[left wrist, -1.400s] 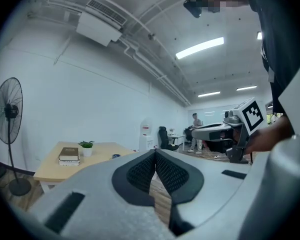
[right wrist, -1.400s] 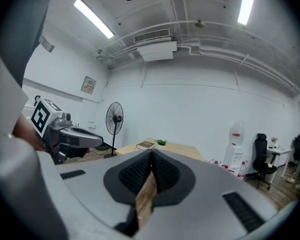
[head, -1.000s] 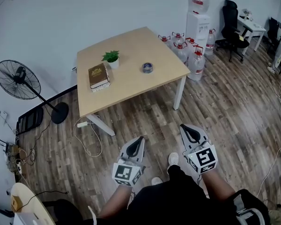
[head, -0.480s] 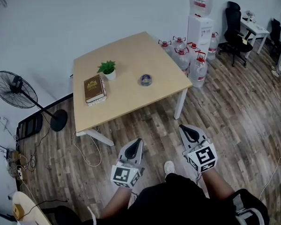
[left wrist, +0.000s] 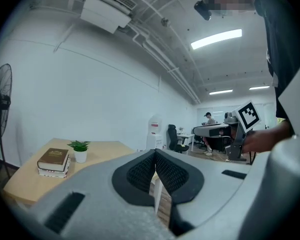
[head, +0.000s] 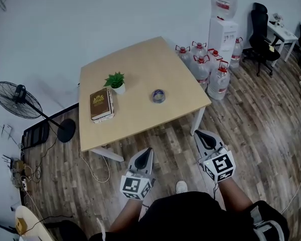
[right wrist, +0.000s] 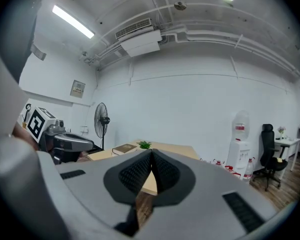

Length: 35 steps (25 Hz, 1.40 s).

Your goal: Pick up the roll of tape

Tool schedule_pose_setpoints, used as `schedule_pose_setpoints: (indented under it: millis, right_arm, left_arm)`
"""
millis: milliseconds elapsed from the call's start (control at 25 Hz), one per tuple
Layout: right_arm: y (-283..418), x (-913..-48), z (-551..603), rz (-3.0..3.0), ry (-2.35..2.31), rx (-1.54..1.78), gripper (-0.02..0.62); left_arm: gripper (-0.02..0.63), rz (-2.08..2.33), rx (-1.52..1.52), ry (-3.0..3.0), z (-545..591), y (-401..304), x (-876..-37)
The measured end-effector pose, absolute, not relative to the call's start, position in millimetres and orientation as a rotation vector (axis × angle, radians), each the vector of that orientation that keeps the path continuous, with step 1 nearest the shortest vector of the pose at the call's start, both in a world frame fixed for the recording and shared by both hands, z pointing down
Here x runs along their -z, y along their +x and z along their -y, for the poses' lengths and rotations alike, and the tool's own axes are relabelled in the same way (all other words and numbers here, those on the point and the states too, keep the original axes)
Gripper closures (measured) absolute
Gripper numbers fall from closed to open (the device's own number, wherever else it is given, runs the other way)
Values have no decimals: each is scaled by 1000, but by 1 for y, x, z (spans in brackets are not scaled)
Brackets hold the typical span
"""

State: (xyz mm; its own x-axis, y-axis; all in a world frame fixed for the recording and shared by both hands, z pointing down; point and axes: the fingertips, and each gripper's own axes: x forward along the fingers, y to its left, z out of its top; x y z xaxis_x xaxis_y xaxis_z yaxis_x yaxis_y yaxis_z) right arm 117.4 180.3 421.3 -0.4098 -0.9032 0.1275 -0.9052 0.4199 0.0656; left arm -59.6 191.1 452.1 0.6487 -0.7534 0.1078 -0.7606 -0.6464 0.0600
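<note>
Closer now, both grippers have neared the tabletop [head: 140, 64]. Head view: the tape [head: 158, 95] lies flat just right of the plant [head: 115, 80], hole up, axis vertical; left gripper [head: 148, 151] and right gripper [head: 200, 133] hang well short of it. Left gripper view: fingers [left wrist: 140, 171] together, empty. Right gripper view: fingers [right wrist: 132, 174] likewise. Best to open early and pinch one wall.
</note>
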Motion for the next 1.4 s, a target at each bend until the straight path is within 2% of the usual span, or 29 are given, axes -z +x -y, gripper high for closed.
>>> schedule_pose_setpoints:
  millis: [560, 1400]
  right_arm:
    - [137, -443, -89, 2548, 1572, -73, 600]
    - [64, -435, 129, 2523, 1575, -82, 600]
  left_arm:
    - [603, 1381, -108, 2688, -110, -49, -459]
    - [603, 1331, -114, 2703, 105, -110, -457]
